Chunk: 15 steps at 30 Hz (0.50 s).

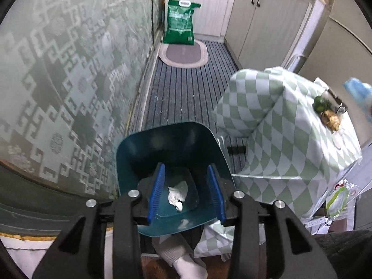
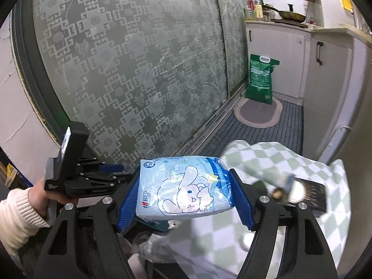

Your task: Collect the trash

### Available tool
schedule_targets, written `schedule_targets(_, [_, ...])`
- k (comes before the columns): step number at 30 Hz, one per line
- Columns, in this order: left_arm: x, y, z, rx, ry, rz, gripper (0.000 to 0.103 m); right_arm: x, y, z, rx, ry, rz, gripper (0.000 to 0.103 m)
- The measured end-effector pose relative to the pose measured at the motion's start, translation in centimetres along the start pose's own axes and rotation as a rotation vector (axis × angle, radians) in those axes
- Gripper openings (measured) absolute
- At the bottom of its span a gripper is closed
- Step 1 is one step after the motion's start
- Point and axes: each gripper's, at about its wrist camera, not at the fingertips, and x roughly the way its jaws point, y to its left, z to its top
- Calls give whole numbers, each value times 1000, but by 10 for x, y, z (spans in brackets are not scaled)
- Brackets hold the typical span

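My left gripper (image 1: 186,193) is shut on the rim of a dark teal bin (image 1: 172,148) and holds it tilted beside the table. A crumpled white tissue (image 1: 177,194) lies at the bin's bottom. My right gripper (image 2: 183,186) is shut on a light blue tissue pack (image 2: 186,186) with a cartoon rabbit print, held above the table's left edge. The same pack shows blurred at the right edge of the left wrist view (image 1: 359,95). The left gripper body appears in the right wrist view (image 2: 79,176), held by a hand.
A table with a green-and-white checked cloth (image 1: 279,127) carries a green object (image 1: 320,103), a brown lump (image 1: 331,119) and a black box (image 2: 311,195). A patterned glass door (image 1: 69,81) runs along the left. A green bag (image 1: 180,22), an oval mat (image 1: 183,53) and cabinets (image 1: 267,23) stand beyond.
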Motion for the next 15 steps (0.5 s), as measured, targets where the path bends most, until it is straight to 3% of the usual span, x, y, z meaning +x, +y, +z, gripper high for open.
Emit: schedule_targets(15, [-80, 35, 1, -19, -280, -26, 49, 99, 46, 15, 70, 126, 106, 73])
